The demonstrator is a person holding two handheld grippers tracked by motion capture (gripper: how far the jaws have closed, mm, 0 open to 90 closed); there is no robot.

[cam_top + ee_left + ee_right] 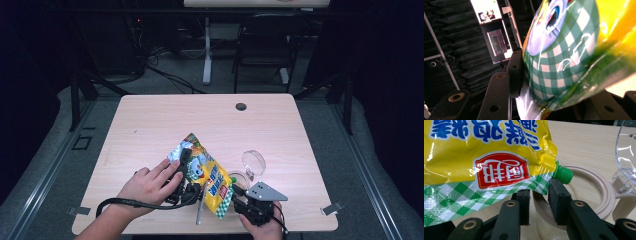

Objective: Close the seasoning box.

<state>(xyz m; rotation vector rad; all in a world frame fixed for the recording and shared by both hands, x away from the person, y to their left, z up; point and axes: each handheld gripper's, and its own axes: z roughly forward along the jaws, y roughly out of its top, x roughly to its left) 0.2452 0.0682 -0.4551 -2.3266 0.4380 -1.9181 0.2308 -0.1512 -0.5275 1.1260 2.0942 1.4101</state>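
The right gripper (239,196) is sitting at the table's (150,125) near edge, held by the right hand (265,227). In the right gripper view its jaws are standing partly open with a clear gap between the pads (557,200); nothing is clamped between them. The pouch's (484,157) checked lower corner is hanging just above the jaws, and its green cap (563,173) is pointing over the rim of a beige cup (596,195) right behind the jaws. The cup's clear hinged lid (253,162) is standing open beside it.

A metal spoon (201,202) is lying on the table near the front edge, under the pouch.

The left gripper (184,167) is gripping the pouch at its upper end, with the left hand (150,185) wrapped around the gripper body. In the left gripper view the foil is being pinched against the left pad (516,72); the jaws are closed on the pouch.

The pouch is being held tilted above the table, top end high and far, cap end low and near.
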